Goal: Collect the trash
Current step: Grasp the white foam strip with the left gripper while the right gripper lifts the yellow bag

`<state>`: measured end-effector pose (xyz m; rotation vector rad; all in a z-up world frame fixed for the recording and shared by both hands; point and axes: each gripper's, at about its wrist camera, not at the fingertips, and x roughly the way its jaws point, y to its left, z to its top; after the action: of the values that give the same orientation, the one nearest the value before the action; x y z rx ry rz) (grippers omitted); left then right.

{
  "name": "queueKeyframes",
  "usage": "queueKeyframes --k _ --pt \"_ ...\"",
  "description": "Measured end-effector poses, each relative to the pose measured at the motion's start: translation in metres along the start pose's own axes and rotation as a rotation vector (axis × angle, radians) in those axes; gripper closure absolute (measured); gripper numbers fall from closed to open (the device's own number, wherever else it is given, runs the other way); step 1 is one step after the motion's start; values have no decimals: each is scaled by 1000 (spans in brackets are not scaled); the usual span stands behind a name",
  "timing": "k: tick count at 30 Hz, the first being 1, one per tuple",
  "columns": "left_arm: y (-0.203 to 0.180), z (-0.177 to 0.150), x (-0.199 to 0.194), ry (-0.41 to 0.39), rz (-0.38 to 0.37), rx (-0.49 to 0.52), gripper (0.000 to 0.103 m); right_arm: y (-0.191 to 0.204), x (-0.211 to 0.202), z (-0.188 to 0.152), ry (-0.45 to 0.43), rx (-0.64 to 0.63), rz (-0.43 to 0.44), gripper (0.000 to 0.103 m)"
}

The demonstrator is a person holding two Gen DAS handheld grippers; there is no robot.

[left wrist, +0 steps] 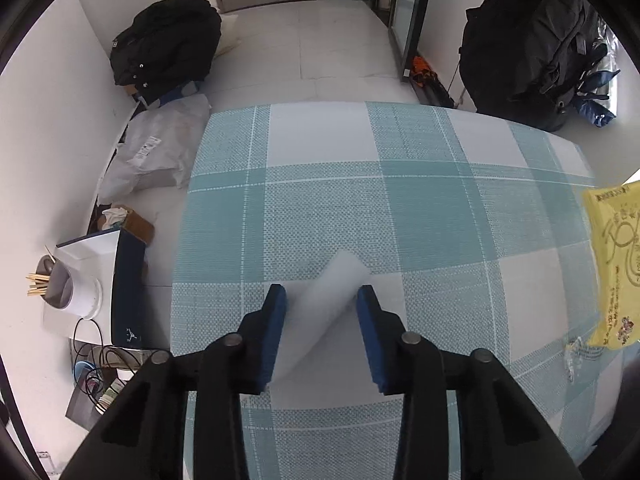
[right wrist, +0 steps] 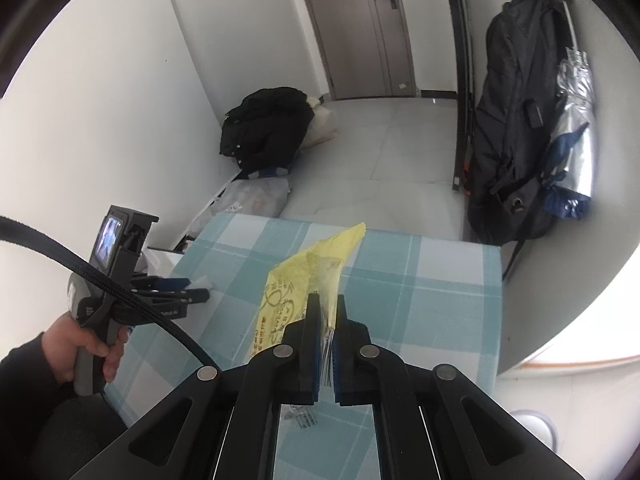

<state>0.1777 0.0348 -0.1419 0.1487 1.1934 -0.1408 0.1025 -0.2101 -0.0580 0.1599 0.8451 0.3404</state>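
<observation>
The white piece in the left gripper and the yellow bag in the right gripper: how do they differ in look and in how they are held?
The white piece is plain, unprinted and curled; the yellow bag is thin, printed film. The left gripper holds the white piece between well-separated pads, low over the checked tablecloth; the right gripper pinches the yellow bag with its jaws nearly together, lifted above the cloth. Both are light and gripped.

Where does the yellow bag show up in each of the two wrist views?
Left wrist view: the yellow bag is at the right edge, partly cut off, lifted above the checked cloth.
Right wrist view: the yellow bag is in the centre, pinched in the right gripper.
Shared landmark: the black coat heaped on the floor by the wall.
</observation>
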Motion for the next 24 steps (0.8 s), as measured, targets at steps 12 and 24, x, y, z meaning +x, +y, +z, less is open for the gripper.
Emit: queueKeyframes --k 12,24 --pt "7 -8 -6 -13 -53 -182 96 -7 -52 -12 -74 4 25 99" --pt "-29 -6 -42 -49 -170 -216 96 -31 -114 -14 -180 42 10 99"
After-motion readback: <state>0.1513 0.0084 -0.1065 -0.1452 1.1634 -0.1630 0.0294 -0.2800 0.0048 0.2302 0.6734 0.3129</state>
